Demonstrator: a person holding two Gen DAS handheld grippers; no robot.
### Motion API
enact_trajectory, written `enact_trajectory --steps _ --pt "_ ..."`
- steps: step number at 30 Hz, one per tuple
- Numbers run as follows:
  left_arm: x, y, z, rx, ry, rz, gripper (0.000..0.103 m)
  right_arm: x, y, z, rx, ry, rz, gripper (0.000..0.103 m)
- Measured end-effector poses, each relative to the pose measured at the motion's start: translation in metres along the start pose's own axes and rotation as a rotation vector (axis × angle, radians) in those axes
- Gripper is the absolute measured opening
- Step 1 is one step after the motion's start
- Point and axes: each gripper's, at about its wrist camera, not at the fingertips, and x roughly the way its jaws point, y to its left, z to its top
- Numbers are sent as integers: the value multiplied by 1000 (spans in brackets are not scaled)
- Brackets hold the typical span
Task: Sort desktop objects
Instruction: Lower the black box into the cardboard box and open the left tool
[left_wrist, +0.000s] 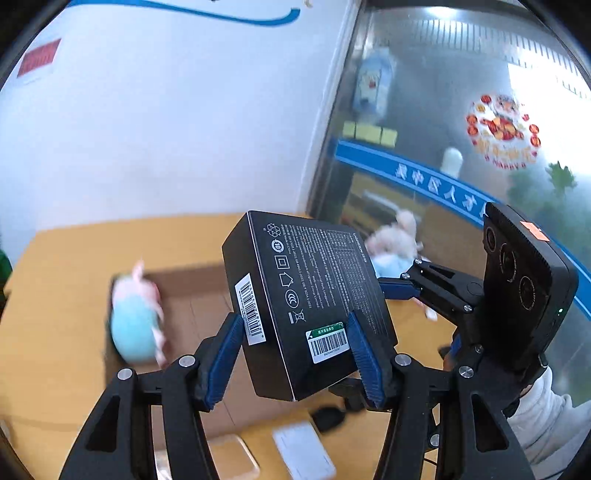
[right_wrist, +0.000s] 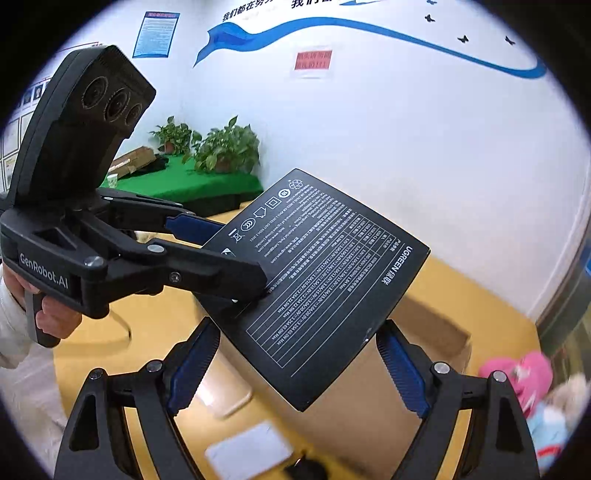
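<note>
A black UGREEN product box (left_wrist: 306, 295) with white print and barcodes is held in the air above the yellow desk (left_wrist: 55, 258). My left gripper (left_wrist: 295, 354) is shut on the box, its blue pads pressing on both sides. The box also shows in the right wrist view (right_wrist: 325, 280), where the left gripper (right_wrist: 221, 254) clamps its left edge. My right gripper (right_wrist: 299, 365) is open, its blue fingers (right_wrist: 402, 373) on either side of the box's lower corner without touching it. In the left wrist view the right gripper (left_wrist: 406, 284) sits behind the box.
An open cardboard box (left_wrist: 192, 295) lies on the desk with a blue and pink plush toy (left_wrist: 136, 317) in it. Another plush (left_wrist: 395, 243) lies beyond. A white card (left_wrist: 303, 450), a beige flat item (left_wrist: 236, 458) and a small black object (left_wrist: 328, 417) lie below. Potted plants (right_wrist: 221, 147) stand on a green table.
</note>
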Motion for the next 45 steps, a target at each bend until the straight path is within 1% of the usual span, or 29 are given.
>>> enact_trajectory --steps 1,2,3,4,6,9,10,12,14,15,16,20,22,24,25,27,30,31,33,34,36,38,39,41,42,44,45 --pt "1 6 15 7 -15 6 56 4 -5 8 -1 -6 -1 87" --pt "0 9 24 11 -23 9 56 10 -14 21 -5 -13 -1 87" --pt "1 13 34 16 -29 13 56 13 -19 27 -8 -16 -3 87" --pt "6 20 45 14 -28 12 56 20 -27 37 -17 -17 -7 87" --pt "11 28 58 -1 -22 10 56 31 -40 46 -24 -12 -2 87" --pt "34 44 76 -22 6 25 56 57 -69 57 11 21 45 87" --pt "48 50 81 -27 29 40 56 67 -77 58 23 37 58 87" --pt "66 58 85 -47 61 58 56 86 -88 57 32 64 68 87" --pt "94 72 89 -73 106 79 56 111 -99 52 31 83 72 87" --pt "103 75 88 -80 121 86 56 125 -106 48 44 97 82 87" --pt "121 84 88 -94 152 95 56 136 -112 44 60 109 94 87" --pt "175 119 77 -137 252 107 56 190 -137 18 126 164 147 87" --pt "209 135 69 -148 321 121 56 219 -148 0 164 197 175 87" --pt "230 141 56 -154 371 134 56 243 -155 -13 182 224 191 87" --pt "247 148 50 -164 411 142 56 257 -159 -23 186 244 200 87" --pt "269 156 42 -173 466 156 56 272 -166 -36 201 272 218 87" --pt "294 162 31 -183 539 192 56 299 -172 -51 226 317 238 87" --pt "305 164 26 -185 576 209 56 306 -172 -56 231 330 239 87" --pt "316 167 18 -205 626 227 56 321 -172 -67 246 366 240 87" --pt "324 172 11 -233 661 236 56 327 -170 -69 252 378 241 87" --pt "331 174 4 -234 702 254 57 338 -167 -76 277 409 238 87" --pt "329 173 4 -228 694 263 55 342 -166 -75 305 408 232 87" --pt "327 172 4 -230 693 259 55 341 -165 -73 315 409 231 87" --pt "313 167 8 -244 663 242 55 334 -166 -66 333 407 228 88" --pt "301 164 13 -241 634 246 55 323 -167 -66 335 404 226 88" --pt "269 153 24 -207 548 269 55 305 -165 -58 323 394 201 88" --pt "243 144 31 -179 485 283 55 302 -160 -46 312 386 178 88"
